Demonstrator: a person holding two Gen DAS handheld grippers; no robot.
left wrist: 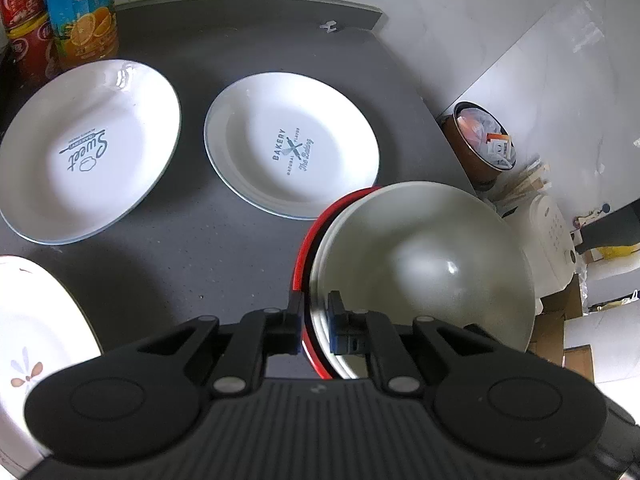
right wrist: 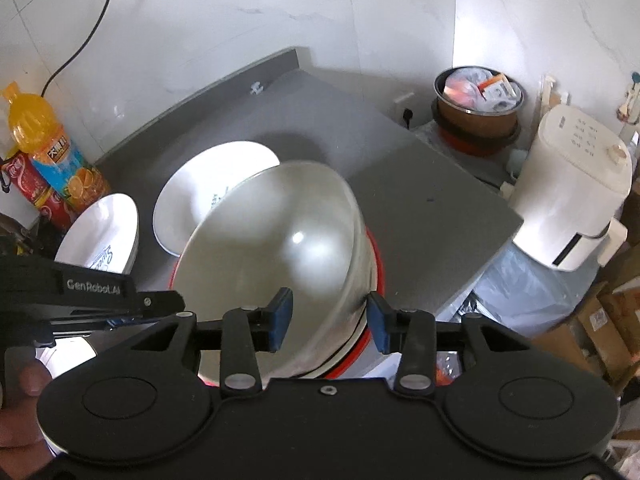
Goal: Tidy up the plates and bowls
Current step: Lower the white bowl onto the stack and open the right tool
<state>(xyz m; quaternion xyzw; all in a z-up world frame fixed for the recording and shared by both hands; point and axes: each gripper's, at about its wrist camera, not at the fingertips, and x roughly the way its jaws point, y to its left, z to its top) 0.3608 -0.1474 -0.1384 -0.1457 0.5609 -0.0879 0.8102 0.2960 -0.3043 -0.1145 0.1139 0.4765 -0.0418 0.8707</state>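
While three plates [left wrist: 92,148] lie on the tabletop [left wrist: 224,264], stacked bowls [left wrist: 420,276] are clamped by left tongs [left wrist: 314,320]; right tongs [right wrist: 330,320] are held apart astride the rim.

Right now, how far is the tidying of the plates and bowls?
Done: two bowls look nested, a white bowl inside a red-rimmed bowl. In hand: the left gripper pinches their rims; the right gripper is open around the other side. Left: the Sweet plate, Bakery plate and floral plate lie separate.
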